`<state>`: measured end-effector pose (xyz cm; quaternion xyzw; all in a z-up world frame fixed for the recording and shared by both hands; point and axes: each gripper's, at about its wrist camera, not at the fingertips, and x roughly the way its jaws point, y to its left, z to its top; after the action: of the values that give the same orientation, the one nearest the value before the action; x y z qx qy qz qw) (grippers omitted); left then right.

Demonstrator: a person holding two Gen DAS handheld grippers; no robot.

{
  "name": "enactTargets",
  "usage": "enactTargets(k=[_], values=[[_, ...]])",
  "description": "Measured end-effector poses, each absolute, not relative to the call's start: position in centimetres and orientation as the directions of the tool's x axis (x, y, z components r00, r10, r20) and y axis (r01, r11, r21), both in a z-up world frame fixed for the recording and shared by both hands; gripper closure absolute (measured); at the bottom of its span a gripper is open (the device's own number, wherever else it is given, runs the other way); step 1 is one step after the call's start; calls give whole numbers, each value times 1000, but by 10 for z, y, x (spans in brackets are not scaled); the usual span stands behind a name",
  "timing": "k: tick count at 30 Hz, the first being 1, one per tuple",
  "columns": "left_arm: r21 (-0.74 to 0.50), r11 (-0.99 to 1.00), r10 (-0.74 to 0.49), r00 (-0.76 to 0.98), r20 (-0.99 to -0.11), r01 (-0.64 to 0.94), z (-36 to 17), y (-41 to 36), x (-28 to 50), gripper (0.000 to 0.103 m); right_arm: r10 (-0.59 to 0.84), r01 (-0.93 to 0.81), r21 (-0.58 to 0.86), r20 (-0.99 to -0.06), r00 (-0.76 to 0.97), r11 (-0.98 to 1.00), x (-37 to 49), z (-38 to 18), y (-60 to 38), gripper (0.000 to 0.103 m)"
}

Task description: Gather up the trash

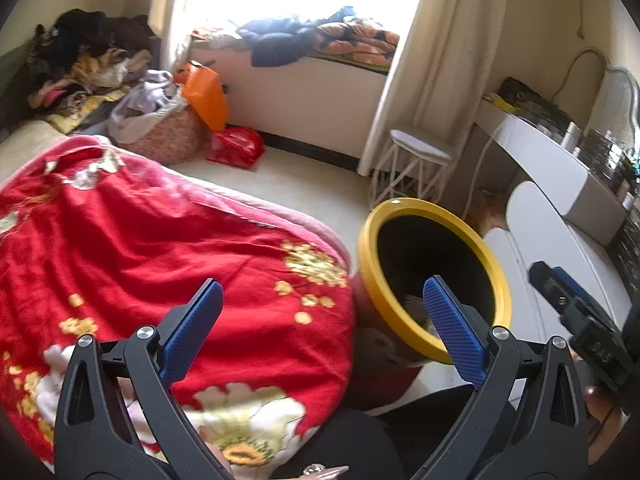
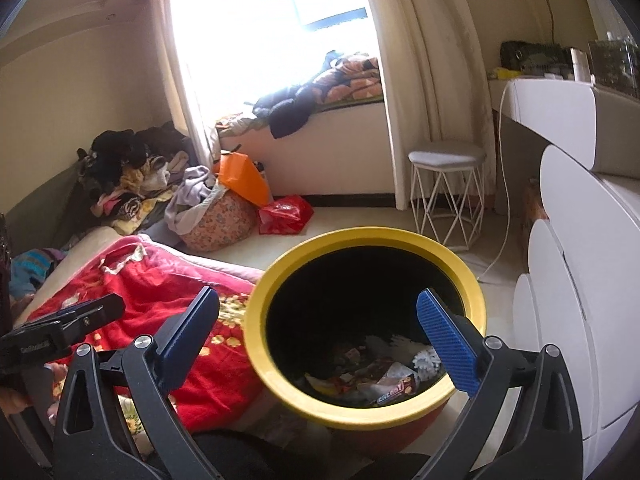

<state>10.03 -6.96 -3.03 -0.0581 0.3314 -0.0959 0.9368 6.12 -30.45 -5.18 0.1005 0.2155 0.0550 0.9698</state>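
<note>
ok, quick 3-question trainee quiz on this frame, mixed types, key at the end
1. True or false: both claws are holding trash.
2. The bin's rim is: A) yellow B) green C) white
3. Fill in: the blanket beside the bin is mostly ____.

Key
1. False: the left claw and right claw are open and hold nothing.
2. A: the bin has a yellow rim, with wrappers already inside.
3. Red: the blanket is red with a floral print.

Both wrist views look down, close over the yellow-rimmed bin (image 1: 434,280) (image 2: 364,320), sharing the red blanket (image 1: 160,260) (image 2: 160,300).
</note>
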Motion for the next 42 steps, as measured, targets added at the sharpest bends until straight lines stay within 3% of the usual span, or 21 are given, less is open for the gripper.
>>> enactTargets(k=[10,19,42], values=[[-95,993,-109,827,-551,67,-23,-48,64,11,151,-114,163,-235,960,980,18,-41,-280,7],[-116,992,-100,884,-457,52,-20,-34,29,11,129,-117,110,-103,986,987,-19,-41,-266,6],[-85,995,-83,900,-427,52,-29,-37,12,11,86,-73,120,-104,991,990,-22,-49,-266,6]])
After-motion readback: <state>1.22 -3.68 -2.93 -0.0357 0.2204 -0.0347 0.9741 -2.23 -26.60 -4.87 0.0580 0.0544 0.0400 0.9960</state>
